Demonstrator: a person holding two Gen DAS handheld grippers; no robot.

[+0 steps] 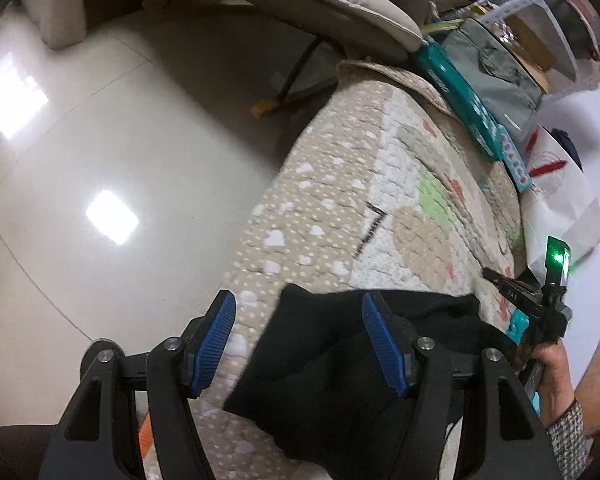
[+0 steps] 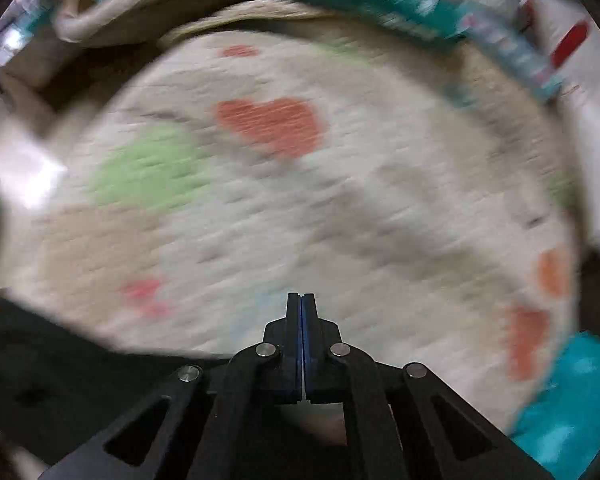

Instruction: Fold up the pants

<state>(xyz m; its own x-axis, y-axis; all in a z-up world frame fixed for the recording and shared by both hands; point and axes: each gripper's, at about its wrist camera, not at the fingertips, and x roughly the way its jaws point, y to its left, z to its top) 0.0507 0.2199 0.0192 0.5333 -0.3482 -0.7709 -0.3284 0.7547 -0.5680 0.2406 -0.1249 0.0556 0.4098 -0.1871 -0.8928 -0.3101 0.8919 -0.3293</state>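
Left wrist view: the left tongs (image 1: 298, 344) are standing apart, nothing clamped, above the black pants (image 1: 332, 380) lying on the quilted mat (image 1: 340, 184). Right wrist view: the right tongs (image 2: 301, 308) are pressing together empty above the mat; pants at lower left.

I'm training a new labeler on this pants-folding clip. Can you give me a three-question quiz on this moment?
1. True or false: the left tongs stand open over the black pants.
2. The right tongs are: A) wide open, B) shut with nothing between the pads, C) shut on the pants.
3. What do the pants lie on?

Key:
1. True; the pads touch no cloth.
2. B.
3. The quilt, patterned with hearts.
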